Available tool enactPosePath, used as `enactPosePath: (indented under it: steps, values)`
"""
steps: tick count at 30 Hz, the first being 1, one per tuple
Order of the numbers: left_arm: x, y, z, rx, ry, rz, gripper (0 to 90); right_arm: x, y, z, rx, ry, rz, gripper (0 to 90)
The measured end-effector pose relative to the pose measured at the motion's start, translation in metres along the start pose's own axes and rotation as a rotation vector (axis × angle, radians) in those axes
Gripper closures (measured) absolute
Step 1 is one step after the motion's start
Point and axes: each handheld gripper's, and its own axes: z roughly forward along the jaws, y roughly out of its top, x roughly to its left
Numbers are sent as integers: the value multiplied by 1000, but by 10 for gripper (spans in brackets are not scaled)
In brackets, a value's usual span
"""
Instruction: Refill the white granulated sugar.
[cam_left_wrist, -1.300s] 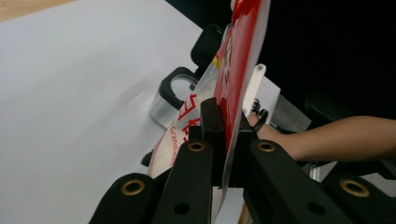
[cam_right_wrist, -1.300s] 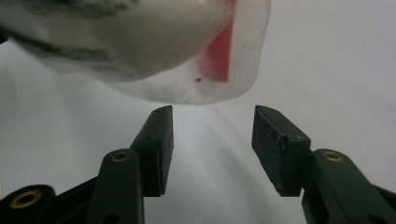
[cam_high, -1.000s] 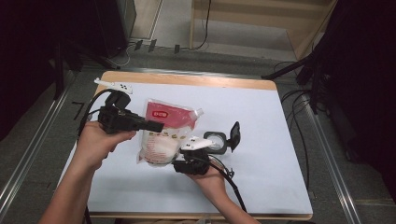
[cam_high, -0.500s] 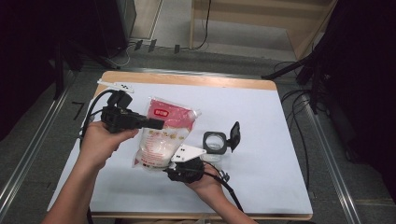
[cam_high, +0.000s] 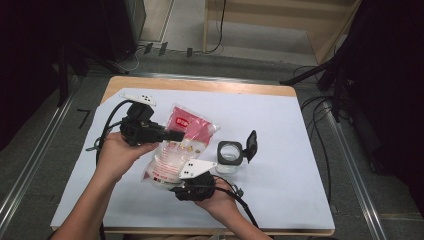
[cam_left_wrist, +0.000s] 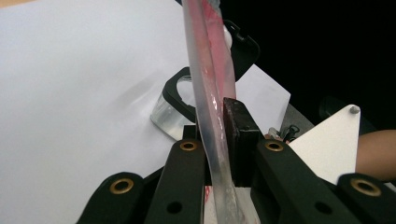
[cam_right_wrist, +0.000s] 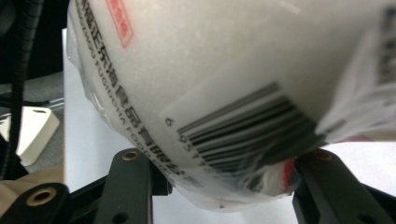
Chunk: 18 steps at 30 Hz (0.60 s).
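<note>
**Bag held between two claws above the white surface**

The surface (cam_high: 280, 130) lay wide and white, with bare room to the right and toward the far edge; its wooden rim showed at the far and near sides. Over its left-middle hung the bag (cam_high: 175, 150), clear plastic with a red label and white contents, lifted and tilted. The left claw (cam_high: 172, 135) was pressed together on the bag's flat upper seam, which the left gripper view showed pinched edge-on between its pads. The right claw (cam_high: 182, 184) gripped the bag's bulging lower end, its jaws part-spread around the barcode corner. Just beside the bag, to the right, stood a small clear jar (cam_high: 228, 156) with its black lid (cam_high: 251, 146) flipped up, near the right hand.
</note>
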Motion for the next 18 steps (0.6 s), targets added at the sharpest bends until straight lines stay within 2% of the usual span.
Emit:
enactPosePath:
  steps: [6,11,15,18]
  values:
    - [-1,-2,10,-12,-3,17,848,0,2,-1,1,36,28,544]
    - [-1,-4,19,-26,-16,12,832,1,3,-2,1,55,53,540]
    - [-3,-5,25,-40,-21,9,830,2,3,-3,-17,48,68,542]
    - [-4,-6,28,-32,-14,9,830,5,4,-5,-27,42,65,555]
